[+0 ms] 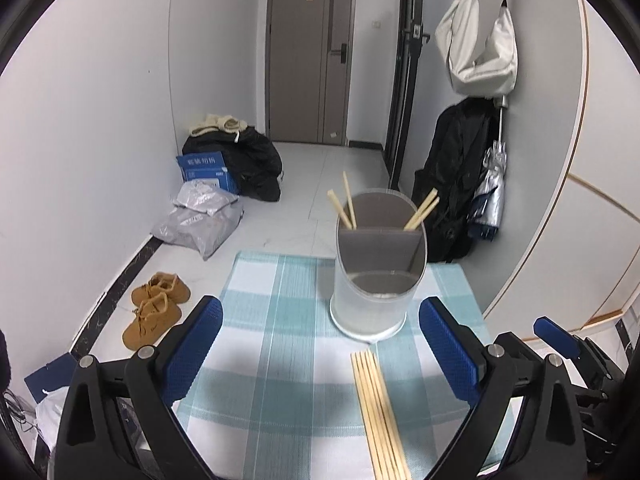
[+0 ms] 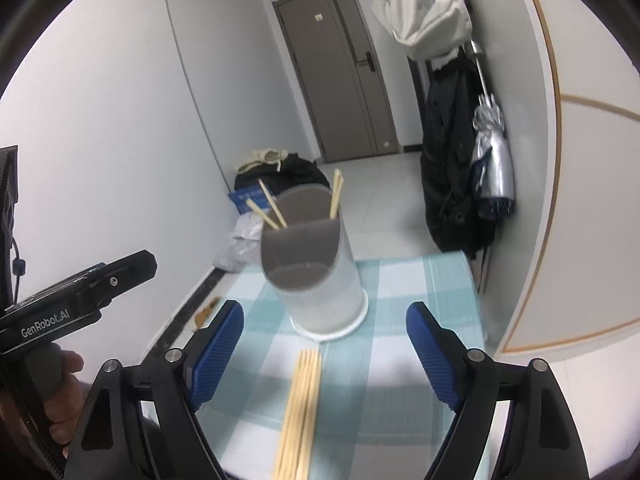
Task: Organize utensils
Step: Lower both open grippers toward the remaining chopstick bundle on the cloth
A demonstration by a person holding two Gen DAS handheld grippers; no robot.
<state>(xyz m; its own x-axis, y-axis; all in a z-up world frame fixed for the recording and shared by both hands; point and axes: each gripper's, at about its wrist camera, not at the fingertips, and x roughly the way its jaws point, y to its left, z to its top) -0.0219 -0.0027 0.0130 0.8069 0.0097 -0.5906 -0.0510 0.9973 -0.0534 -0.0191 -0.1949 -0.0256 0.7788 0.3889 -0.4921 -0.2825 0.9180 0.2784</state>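
A frosted, divided utensil holder (image 1: 374,276) is observed standing upright on a checked tablecloth (image 1: 280,320), toward the far side of the table. Four chopsticks are seen in its far compartment: two leaning left (image 1: 344,208) and two leaning right (image 1: 420,212). The near compartment appears empty, so far as can be made out through its opening.

A bundle of loose chopsticks (image 1: 380,412) is recorded lying flat on the cloth, just near of the holder's base, with the tips pointing toward it. About six sticks are counted, laid side by side; the near ends run out of view at the bottom edge.

The left gripper (image 1: 320,348) is noted above the near part of the table with its blue pads spread wide and nothing between them. The bundle lies toward the right pad in the left wrist view, not centred. The right gripper (image 2: 324,356) is likewise found spread wide and unloaded; the bundle (image 2: 300,408) lies almost centred between its pads in the right wrist view, which is somewhat blurred. No contact with the sticks is visible for either tool.

The task is judged to be partly done: four sticks are housed, and the bundle on the cloth remains to be picked up and placed in the holder. The right gripper is judged the better placed for the next pickup.
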